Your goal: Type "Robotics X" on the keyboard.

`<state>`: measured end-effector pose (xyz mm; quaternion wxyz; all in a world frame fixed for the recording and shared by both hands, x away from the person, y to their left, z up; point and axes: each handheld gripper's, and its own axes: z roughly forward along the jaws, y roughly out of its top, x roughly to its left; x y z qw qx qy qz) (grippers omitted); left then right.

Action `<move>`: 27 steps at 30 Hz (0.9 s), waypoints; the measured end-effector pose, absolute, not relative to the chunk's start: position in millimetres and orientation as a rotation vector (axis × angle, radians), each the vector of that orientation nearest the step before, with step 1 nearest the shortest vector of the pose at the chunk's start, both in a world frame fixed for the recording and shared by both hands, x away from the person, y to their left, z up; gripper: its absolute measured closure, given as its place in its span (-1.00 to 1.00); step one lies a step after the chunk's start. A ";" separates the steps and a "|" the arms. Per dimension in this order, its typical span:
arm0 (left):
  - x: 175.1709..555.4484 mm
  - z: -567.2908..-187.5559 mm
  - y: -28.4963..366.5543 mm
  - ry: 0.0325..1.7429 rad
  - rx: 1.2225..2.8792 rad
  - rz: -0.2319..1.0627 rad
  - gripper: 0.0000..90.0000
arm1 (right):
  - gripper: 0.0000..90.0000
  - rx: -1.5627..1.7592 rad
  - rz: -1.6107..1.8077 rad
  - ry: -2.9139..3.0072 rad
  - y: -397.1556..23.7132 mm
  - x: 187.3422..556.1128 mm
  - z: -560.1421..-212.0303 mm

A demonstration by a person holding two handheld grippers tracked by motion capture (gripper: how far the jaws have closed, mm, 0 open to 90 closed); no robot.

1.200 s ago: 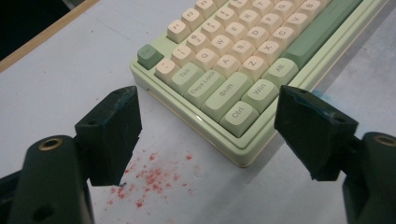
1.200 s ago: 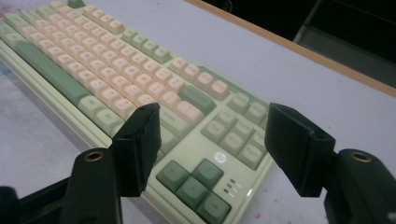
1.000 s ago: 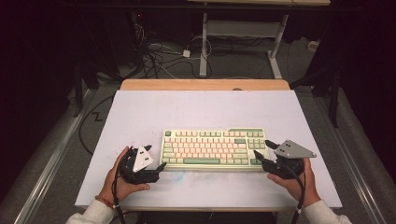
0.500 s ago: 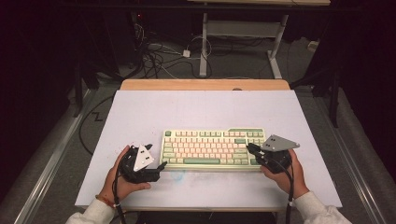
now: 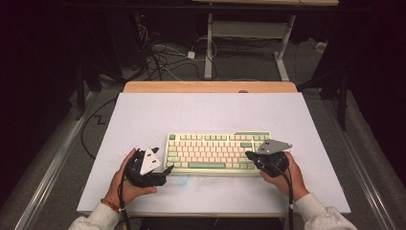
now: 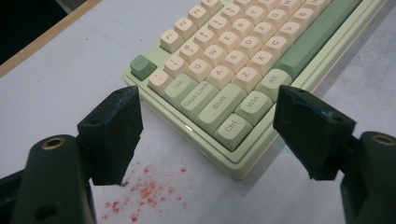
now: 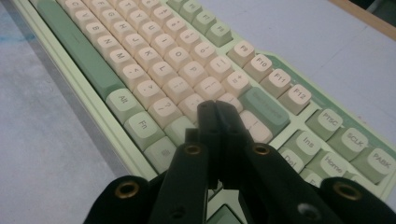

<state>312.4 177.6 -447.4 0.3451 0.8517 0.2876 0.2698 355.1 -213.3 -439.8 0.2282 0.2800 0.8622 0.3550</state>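
The right gripper (image 5: 250, 155), black with a grey three-cornered plate on top, has just brought its jaws together, and they meet with nothing between them, poised over the right-hand keys of the pale green and cream mechanical keyboard (image 5: 215, 152); in the right gripper view its tips (image 7: 215, 109) hang just above the cream keys beside the large green key, whether touching cannot be told. The left gripper (image 5: 168, 168) sits at the keyboard's near left corner with its jaws spread wide; in the left gripper view that corner, with the Ctrl key, lies between the two black pads (image 6: 116, 133), which stand clear of it. The keyboard lies square on the white table top (image 5: 210, 112), towards the near edge, with a narrow strip of bare surface between it and that edge and broad open room beyond it up to the wooden strip (image 5: 210, 86) along the far edge. Both sides offer free space too. Small red specks (image 6: 147, 191) mark the surface by the left gripper.
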 end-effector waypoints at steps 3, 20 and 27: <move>313.1 -446.3 177.7 0.748 2.209 0.698 -0.50 | 1.00 0.778 0.960 2.389 -211.8 355.9 -444.5; 322.7 -438.0 169.4 0.741 2.200 0.682 -0.52 | 1.00 0.774 0.934 2.402 -212.1 358.0 -451.8; 324.8 -435.0 166.5 0.735 2.208 0.683 -0.37 | 1.00 0.774 0.919 2.411 -211.6 358.0 -454.3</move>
